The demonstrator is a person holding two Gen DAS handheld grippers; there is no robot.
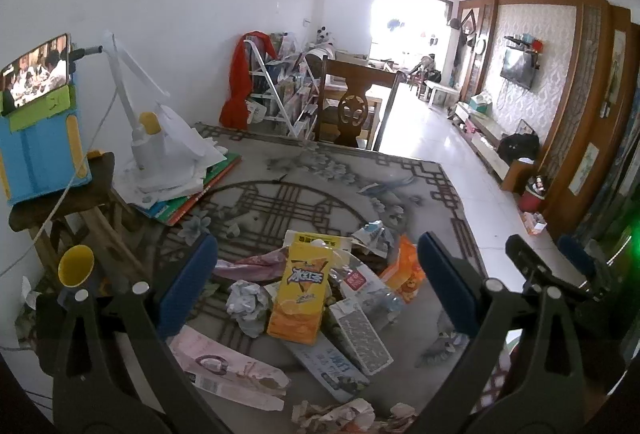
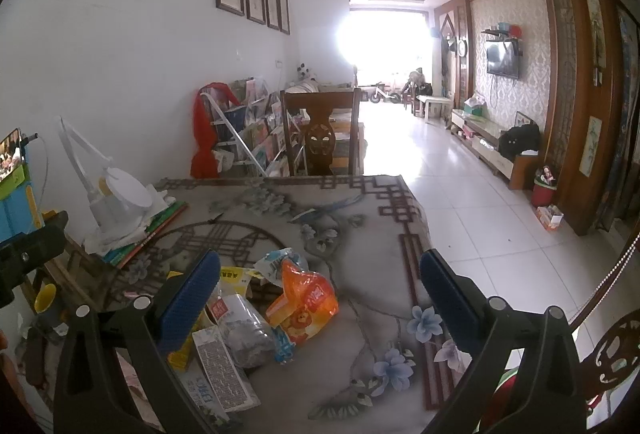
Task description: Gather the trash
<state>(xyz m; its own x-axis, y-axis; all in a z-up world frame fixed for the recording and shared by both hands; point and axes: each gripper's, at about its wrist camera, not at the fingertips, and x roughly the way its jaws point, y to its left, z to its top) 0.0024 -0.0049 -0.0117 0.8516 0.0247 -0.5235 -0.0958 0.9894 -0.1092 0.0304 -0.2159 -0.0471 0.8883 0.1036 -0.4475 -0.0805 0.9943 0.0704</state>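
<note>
Trash heaped on a patterned tabletop (image 1: 408, 189), seen from both wrist cameras. Landmark for all positions: the yellow drink carton (image 1: 301, 292), lying flat near the middle of the heap with its printed face up.

Left of the carton, a crumpled grey paper ball (image 1: 247, 304) touches its long edge; nearer the camera than that ball lies a flattened pink box (image 1: 228, 370). Right of the carton, a clear plastic bottle with a red label (image 1: 366, 288) lies on its side, and beyond the bottle sits an orange snack bag (image 1: 404, 270) (the same bag appears in the right wrist view (image 2: 304, 300), puffed and crinkled). Behind the carton, a torn blue-and-white wrapper (image 1: 374, 234) rests on the cloth. In front of the carton, a grey-patterned box (image 1: 362, 334) overlaps a pale blue printed box (image 1: 332, 366).

Left gripper (image 1: 316, 288): fingers spread wide, hovering above the heap with the carton between them in the view, holding nothing. Right gripper (image 2: 320, 304): fingers likewise spread apart and empty, above the bottle and snack bag. Whether either gripper touches the trash cannot be told.

Far left of the carton, a white desk lamp (image 1: 148, 137) stands on stacked books (image 1: 188, 193).
</note>
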